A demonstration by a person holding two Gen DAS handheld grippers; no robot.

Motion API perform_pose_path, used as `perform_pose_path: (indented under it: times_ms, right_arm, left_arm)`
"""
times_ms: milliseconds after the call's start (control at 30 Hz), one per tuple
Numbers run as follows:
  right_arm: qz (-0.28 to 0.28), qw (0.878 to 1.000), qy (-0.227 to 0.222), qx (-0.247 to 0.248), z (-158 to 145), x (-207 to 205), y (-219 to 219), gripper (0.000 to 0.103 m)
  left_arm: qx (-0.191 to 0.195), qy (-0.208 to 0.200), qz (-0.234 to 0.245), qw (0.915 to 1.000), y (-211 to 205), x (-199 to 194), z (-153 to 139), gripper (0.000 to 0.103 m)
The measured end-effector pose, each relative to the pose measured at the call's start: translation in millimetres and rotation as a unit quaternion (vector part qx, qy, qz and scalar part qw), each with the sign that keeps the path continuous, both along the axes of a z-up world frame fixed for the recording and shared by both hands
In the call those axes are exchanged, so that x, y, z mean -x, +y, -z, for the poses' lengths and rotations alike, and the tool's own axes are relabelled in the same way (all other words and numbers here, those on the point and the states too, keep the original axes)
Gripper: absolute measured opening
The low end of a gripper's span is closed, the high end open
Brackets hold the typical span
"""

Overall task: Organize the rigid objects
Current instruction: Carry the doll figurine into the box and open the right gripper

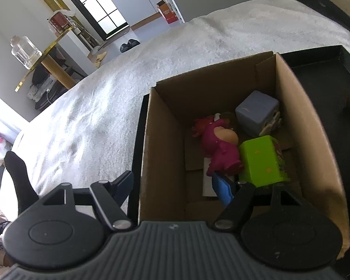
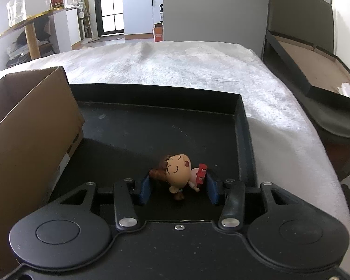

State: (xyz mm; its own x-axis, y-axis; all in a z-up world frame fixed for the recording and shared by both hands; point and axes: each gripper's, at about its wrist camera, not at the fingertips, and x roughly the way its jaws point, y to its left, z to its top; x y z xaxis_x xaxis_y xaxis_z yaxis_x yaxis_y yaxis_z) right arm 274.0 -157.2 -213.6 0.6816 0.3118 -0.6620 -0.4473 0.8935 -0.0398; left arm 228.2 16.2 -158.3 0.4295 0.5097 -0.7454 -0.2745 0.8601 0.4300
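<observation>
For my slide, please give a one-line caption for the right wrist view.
Right claw closes around a small doll figurine lying in the black tray, beside the cardboard box.

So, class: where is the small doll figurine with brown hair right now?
In the right wrist view the doll figurine lies on the black tray, between the right hand-held gripper fingers, right of the cardboard box.
</observation>
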Motion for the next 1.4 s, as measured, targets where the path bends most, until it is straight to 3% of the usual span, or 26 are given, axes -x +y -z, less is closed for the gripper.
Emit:
perform_pose_path:
  times_ms: [600, 967, 1400]
  right_arm:
    - [0.009, 1.0, -0.015, 0.0, -50, 26, -15, 0.043]
    - [-0.007, 0.999, -0.044, 0.025, -69, 46, -2, 0.043]
    - [-0.026, 0.995, -0.082, 0.04, -89, 67, 29, 0.043]
  left_arm:
    - [0.057, -0.052, -0.032, 0.9965, 13, 16, -14, 0.073]
    - [0.069, -0.088, -0.032, 0.9932, 24, 27, -27, 0.073]
    - [0.094, -0.11, -0.035, 0.9889, 37, 38, -18, 0.073]
